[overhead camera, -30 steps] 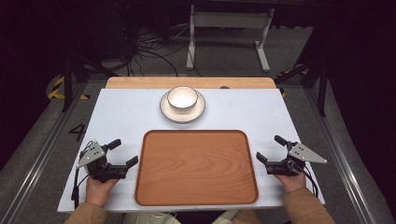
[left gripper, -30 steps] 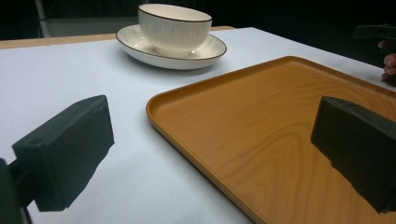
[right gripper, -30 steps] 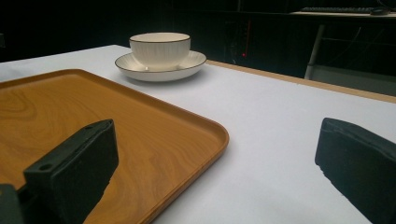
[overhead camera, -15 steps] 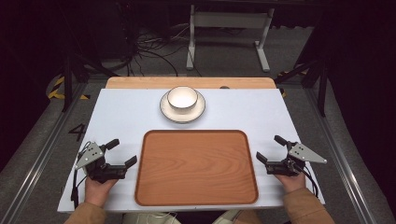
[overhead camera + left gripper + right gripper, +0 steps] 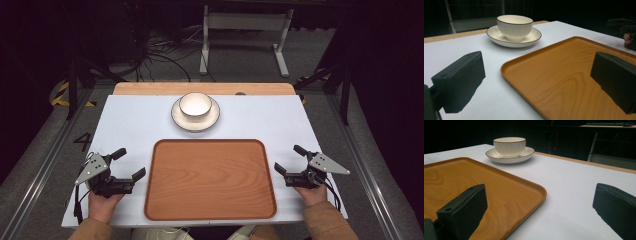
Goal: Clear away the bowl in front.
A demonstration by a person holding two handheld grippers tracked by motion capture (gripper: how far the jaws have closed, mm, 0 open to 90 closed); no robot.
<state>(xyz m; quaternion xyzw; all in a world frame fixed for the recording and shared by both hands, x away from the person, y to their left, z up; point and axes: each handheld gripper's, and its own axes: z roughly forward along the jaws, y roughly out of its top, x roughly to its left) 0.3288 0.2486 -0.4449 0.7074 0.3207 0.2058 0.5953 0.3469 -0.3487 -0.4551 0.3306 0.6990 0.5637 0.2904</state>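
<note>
Both tongs rest on the tabletop (image 5: 135,125) with jaws apart, holding nothing: left tongs (image 5: 128,162) just left of the tray (image 5: 210,178), right tongs (image 5: 290,159) just right of it. The bowl (image 5: 195,104) sits on its saucer (image 5: 195,119) beyond the tray.

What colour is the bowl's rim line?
Dark brown, on a cream bowl; clearest in the left gripper view.

Tan sleeves; each black gripper (image 5: 126,164) (image 5: 290,160) carries a grey three-cornered plate, blocky fingers and a trailing black cable.
</note>
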